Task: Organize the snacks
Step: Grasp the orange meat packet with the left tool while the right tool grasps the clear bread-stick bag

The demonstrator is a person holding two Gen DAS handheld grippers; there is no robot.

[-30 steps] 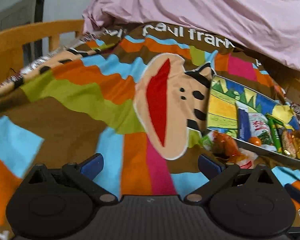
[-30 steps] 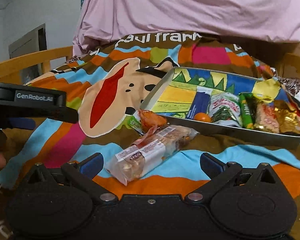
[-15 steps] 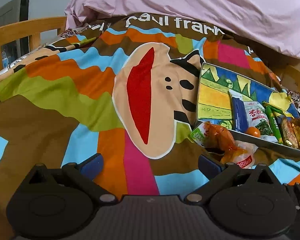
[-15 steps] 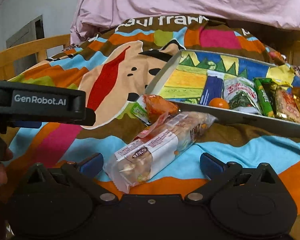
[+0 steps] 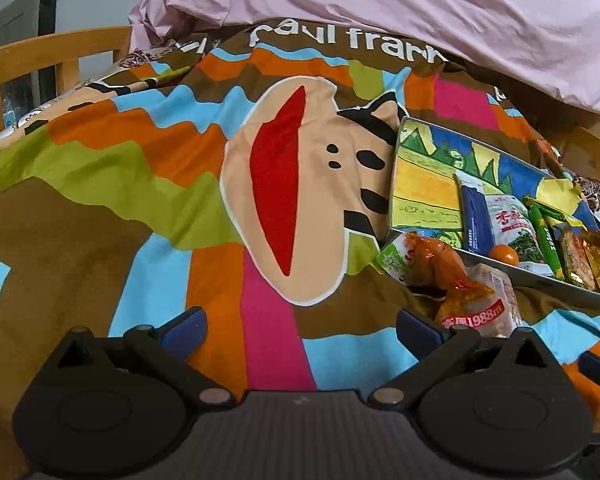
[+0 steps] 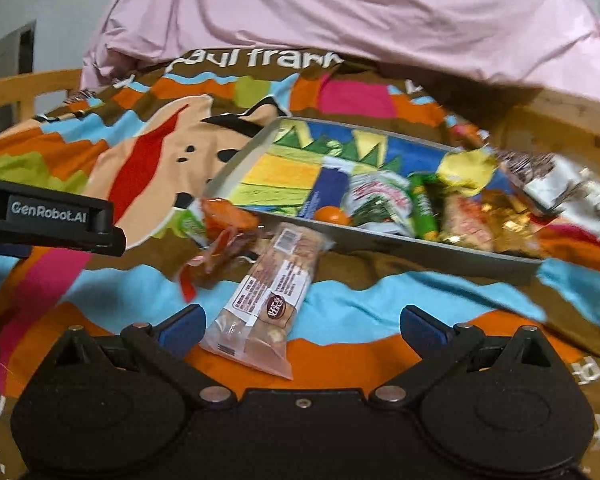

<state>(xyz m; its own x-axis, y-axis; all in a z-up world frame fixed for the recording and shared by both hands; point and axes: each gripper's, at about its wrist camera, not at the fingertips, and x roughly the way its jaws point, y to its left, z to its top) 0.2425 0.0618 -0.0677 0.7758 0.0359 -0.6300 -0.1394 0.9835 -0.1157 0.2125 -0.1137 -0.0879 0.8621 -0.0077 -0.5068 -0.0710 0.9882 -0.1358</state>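
1. Since half a second ago, the clear-wrapped pastry bar has swung from lying slantwise to pointing almost straight away from the right gripper, and the tray has slid left in that view.
2. Only the right wrist view shows the bar full length, plus the left gripper's black body marked "GenRobot.AI" at the left edge.
3. Only the left wrist view reads the red "1988" label on the orange snack packet beside the tray's near corner.
4. Right gripper: fingers spread wide, holding nothing; the bar's near end lies between them, closer to the left finger.
5. Left gripper: fingers wide apart over the patterned blanket, empty.
6. Inside the tray: a blue packet, a small orange, green and gold wrappers.
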